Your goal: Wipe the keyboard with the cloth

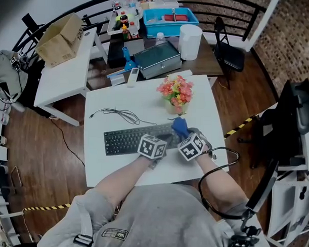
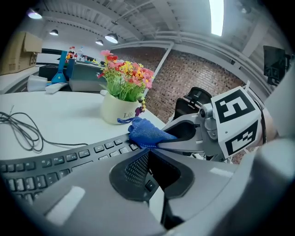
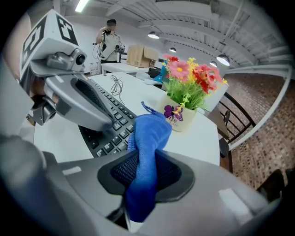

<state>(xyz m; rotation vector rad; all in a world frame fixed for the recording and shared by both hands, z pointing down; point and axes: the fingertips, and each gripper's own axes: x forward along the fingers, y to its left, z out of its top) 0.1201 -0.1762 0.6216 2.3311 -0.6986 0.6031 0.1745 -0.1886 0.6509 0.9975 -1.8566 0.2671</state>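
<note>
A black keyboard (image 1: pixel 124 140) lies across the white table (image 1: pixel 145 102). My right gripper (image 1: pixel 182 133) is shut on a blue cloth (image 1: pixel 179 127), which bunches out past its tips over the keyboard's right end. In the right gripper view the cloth (image 3: pixel 148 138) runs between the pads and hangs over the keys (image 3: pixel 109 133). My left gripper (image 1: pixel 163 139) sits just left of it over the keyboard, its tips together with nothing between them. In the left gripper view the right gripper (image 2: pixel 161 140) holds the cloth (image 2: pixel 145 132) just ahead of my left gripper (image 2: pixel 146 154).
A pot of flowers (image 1: pixel 176 94) stands just behind the keyboard's right end. A thin black cable (image 1: pixel 119 114) lies on the table behind the keyboard's left half. A cluttered desk with a grey box (image 1: pixel 157 59) and a white roll (image 1: pixel 190 41) is beyond. A person (image 3: pixel 109 44) stands far off.
</note>
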